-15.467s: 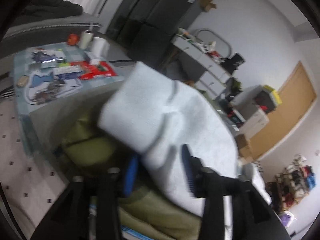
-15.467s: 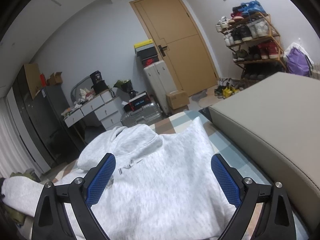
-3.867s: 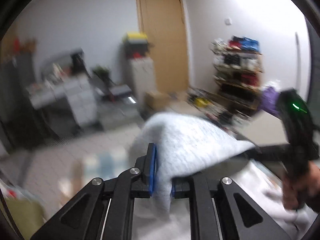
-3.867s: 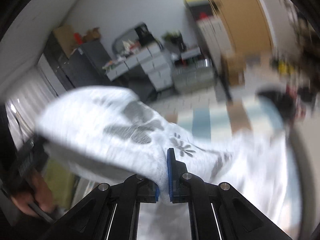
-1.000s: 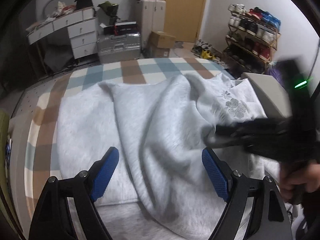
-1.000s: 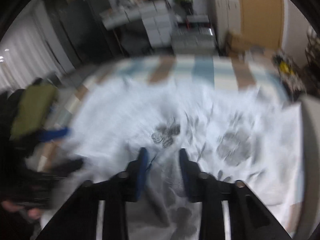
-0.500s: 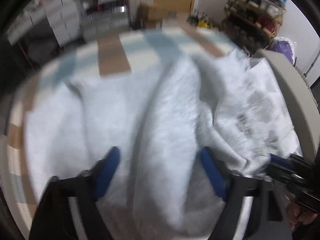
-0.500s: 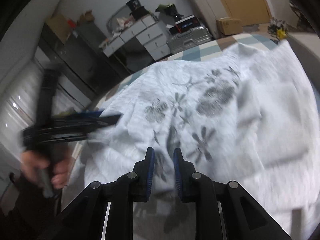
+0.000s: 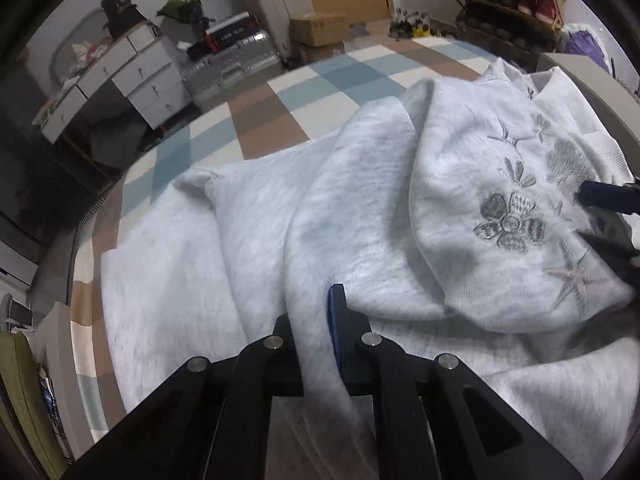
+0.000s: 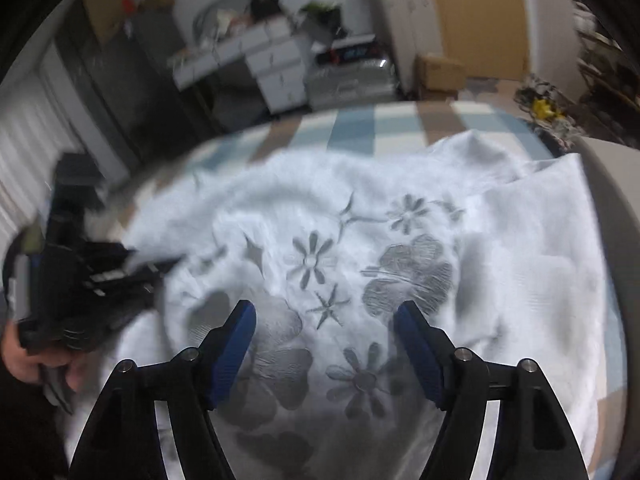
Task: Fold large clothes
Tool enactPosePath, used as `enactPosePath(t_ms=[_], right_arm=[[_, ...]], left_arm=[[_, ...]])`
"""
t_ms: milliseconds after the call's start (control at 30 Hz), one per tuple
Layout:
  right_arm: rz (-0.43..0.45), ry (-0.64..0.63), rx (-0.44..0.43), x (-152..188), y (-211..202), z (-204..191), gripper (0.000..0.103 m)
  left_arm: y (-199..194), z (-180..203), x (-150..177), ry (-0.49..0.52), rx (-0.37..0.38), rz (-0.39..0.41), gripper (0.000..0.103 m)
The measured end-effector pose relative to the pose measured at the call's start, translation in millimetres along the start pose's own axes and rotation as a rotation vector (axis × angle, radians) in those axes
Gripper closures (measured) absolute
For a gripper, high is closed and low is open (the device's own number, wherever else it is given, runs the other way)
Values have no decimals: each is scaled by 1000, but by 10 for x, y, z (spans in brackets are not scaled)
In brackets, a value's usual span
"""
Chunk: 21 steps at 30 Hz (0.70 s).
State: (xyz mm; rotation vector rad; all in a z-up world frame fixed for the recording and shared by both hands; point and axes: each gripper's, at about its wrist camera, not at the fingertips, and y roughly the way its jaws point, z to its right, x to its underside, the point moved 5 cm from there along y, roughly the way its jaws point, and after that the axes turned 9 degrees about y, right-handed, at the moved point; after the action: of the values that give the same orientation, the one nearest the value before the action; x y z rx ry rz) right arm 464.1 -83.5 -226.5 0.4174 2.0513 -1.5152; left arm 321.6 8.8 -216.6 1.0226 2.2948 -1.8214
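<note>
A light grey sweatshirt (image 9: 256, 240) with grey flower and starfish prints lies crumpled on a checked bed sheet (image 9: 276, 120). My left gripper (image 9: 320, 320) is shut on a raised fold of the sweatshirt near its lower middle, and the cloth runs down between the fingers. In the right wrist view the same gripper (image 10: 132, 268) shows blurred at the left, held by a hand. My right gripper (image 10: 324, 316) hangs just over the printed front (image 10: 400, 272). Its jaws are opening, with nothing pinched between them. One of its blue pads (image 9: 608, 198) enters the left wrist view at the right edge.
A padded grey edge (image 10: 616, 240) borders the bed on the right. Beyond the foot of the bed stand white drawers (image 9: 132, 84), a silver suitcase (image 9: 232, 64), a cardboard box (image 9: 318, 30) and a shoe rack (image 9: 508, 4). An olive cushion (image 9: 24, 400) lies at the lower left.
My left gripper came down and closed on a fold of the sweatshirt. My right gripper let go of the cloth, and its jaws have spread apart.
</note>
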Motion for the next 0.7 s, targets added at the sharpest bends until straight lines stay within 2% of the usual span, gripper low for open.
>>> enactPosePath(t_ms=[67, 100, 167, 200, 267, 300, 333, 400, 433, 500, 567, 633, 700], right_arm=[[-10, -61, 84, 25, 58, -15, 67], [-40, -63, 52, 42, 56, -16, 74], [-69, -34, 40, 44, 15, 41, 99], [-78, -10, 28, 44, -63, 83, 102], [-30, 25, -88, 55, -305, 45, 101], [2, 30, -161, 79, -460, -20, 100], [15, 30, -204, 91, -542, -73, 100], [34, 54, -365, 185, -689, -253, 100], [19, 57, -400, 232, -676, -312, 100], [-45, 55, -371, 388, -450, -411, 100], [-156, 72, -276, 607, -71, -369, 103], [-154, 156, -317, 624, -69, -259, 103], [-147, 185, -288, 612, -179, -210, 103]], left_arm=[[-76, -9, 5, 10, -24, 6, 94], [-150, -23, 8, -7, -8, 16, 94], [-416, -106, 8, -91, 118, 75, 94], [-584, -157, 39, -134, 180, 114, 94], [-834, -190, 104, -176, 263, 200, 81], [-883, -160, 122, -175, 276, 219, 76], [-928, -75, 173, -98, 322, 245, 66], [-814, 144, 289, -38, 327, 223, 64], [-710, 221, 291, -24, 318, 203, 64], [-475, 360, 393, -11, 323, 158, 64], [-362, 418, 438, -22, 310, 181, 64], [-377, 444, 445, -5, 287, 219, 64], [-388, 430, 466, -10, 287, 251, 64]])
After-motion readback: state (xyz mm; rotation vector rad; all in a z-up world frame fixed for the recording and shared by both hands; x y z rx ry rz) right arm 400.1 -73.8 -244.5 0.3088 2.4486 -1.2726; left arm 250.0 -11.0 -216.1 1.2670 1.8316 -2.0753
